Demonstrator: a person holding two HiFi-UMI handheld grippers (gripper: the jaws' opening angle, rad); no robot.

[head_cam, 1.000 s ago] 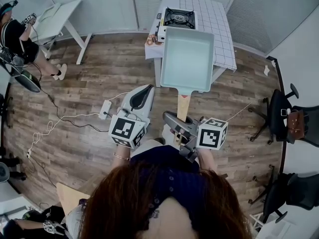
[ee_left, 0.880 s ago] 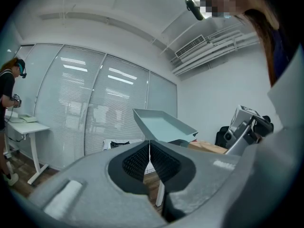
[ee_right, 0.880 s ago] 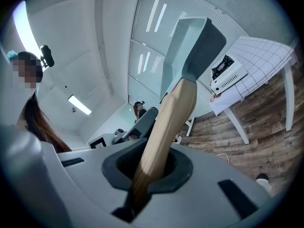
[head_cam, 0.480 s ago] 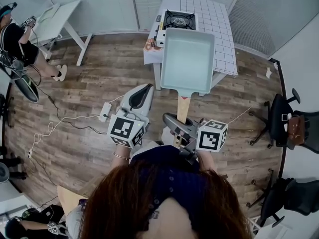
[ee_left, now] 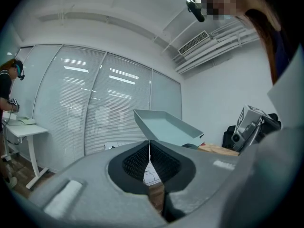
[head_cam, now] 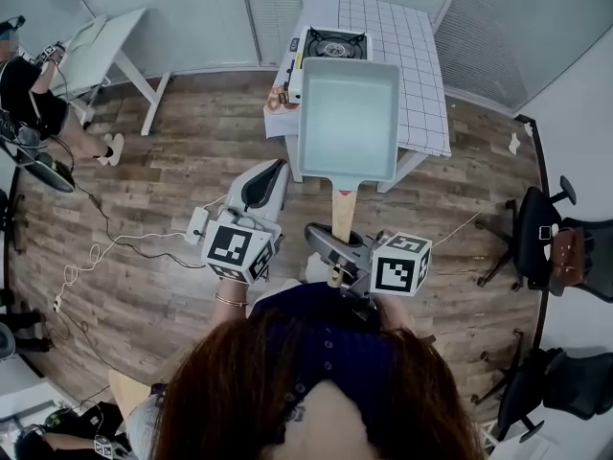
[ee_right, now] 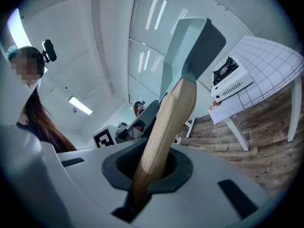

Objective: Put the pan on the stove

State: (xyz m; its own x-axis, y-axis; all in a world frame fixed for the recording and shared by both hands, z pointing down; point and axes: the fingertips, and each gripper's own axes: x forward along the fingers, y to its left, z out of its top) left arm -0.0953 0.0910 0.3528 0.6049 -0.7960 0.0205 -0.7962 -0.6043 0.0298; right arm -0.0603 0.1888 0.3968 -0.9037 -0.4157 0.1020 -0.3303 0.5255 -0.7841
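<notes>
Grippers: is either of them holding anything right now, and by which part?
The right gripper holds the pale green rectangular pan by its wooden handle, near the handle's end. The left gripper is shut and empty.

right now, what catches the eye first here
A big pale rectangular pan hangs mid-air at centre, its wooden handle clamped in the right gripper. Just beyond it a small gas stove waits on the white gridded table. The left gripper is shut, empty.
</notes>
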